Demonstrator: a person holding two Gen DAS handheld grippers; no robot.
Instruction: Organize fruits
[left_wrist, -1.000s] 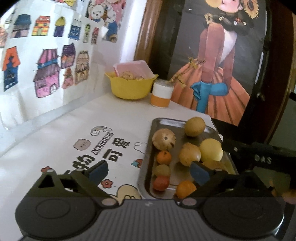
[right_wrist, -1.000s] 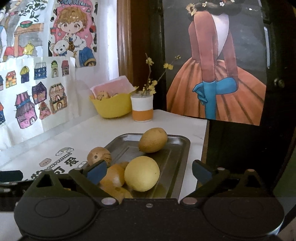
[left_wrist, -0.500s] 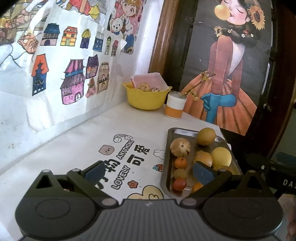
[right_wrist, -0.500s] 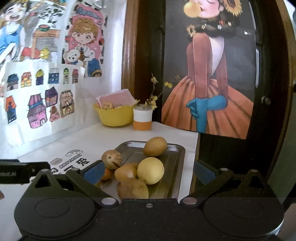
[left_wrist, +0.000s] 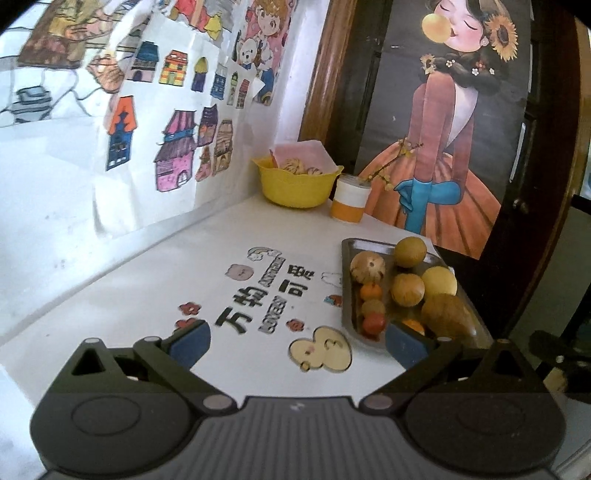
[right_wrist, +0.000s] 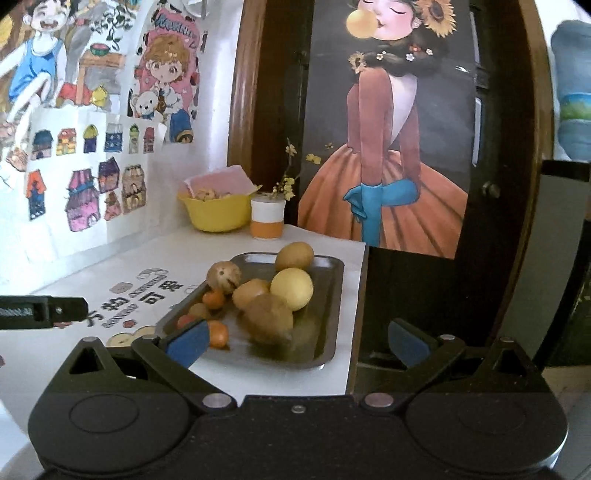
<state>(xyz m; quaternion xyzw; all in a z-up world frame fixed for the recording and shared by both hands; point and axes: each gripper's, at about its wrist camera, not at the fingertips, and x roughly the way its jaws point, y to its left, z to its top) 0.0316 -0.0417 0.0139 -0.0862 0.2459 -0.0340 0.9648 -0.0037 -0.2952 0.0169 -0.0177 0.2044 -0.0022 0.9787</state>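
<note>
Yellow bowl (right_wrist: 216, 216) and orange-banded cup (right_wrist: 266, 221) stand behind the metal tray (right_wrist: 327, 314) near the table's right edge; its long axis runs toward them. Fruits (right_wrist: 291, 288) fill it. Left gripper (left_wrist: 297, 341) and right gripper (right_wrist: 297, 341) gape, empty.

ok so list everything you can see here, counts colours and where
tray: 1, grey metal, table's right edge
fruits: about nine; yellow, tan, small orange and red ones; all on tray
bowl: 1, yellow, back corner, holds pink paper and round items
cup: 1, white over orange, right of bowl, with a flower sprig
table: 1, white with cartoon print
drawings: many, coloured, on left wall
poster: 1, figure in orange dress, behind table
left gripper: open, empty
right gripper: open, empty
</note>
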